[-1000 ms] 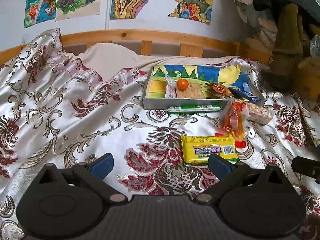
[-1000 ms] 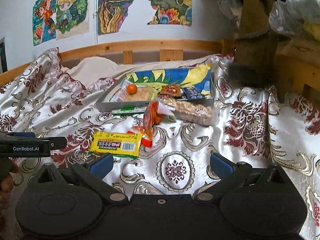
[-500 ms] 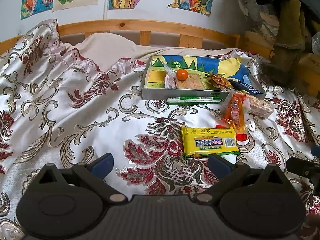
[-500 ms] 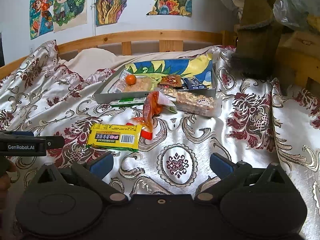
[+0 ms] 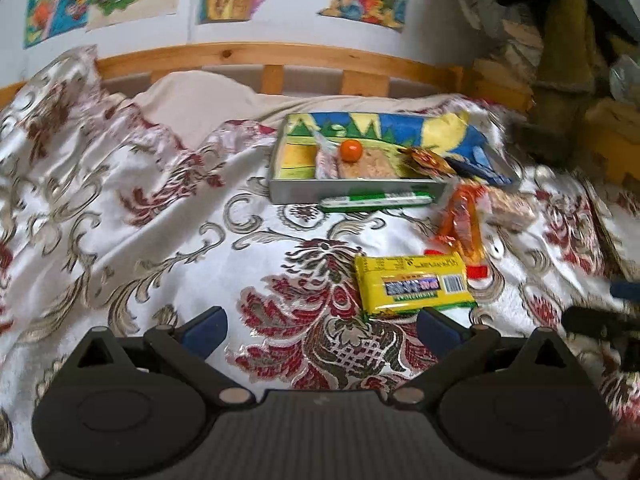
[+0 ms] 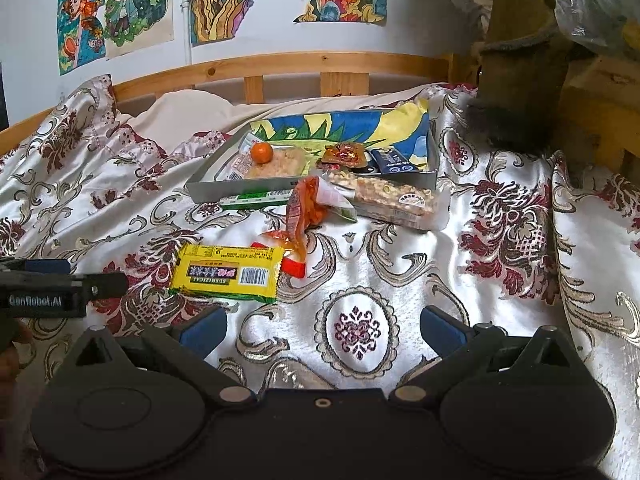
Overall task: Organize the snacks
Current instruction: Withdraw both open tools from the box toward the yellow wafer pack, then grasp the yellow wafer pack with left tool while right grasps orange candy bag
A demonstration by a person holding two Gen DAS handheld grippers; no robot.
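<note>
With both tongs, left (image 5: 322, 330) and right (image 6: 323, 330), spread wide and empty, the shallow grey tray (image 6: 433, 178) holds several snacks while the flat yellow packet (image 6: 226, 274) and others await on the bed.

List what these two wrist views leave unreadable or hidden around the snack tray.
- Yellow packet: left view, print smeared by motion blur.
- Right tongs: left view, cut off by the frame edge and blurred.
- Green-and-white stick pack: right view, its right end hidden behind the orange wrapper.
- Tray floor: both views, partly covered by the snacks inside.
- Dark blue packet: right view, label too small.
</note>
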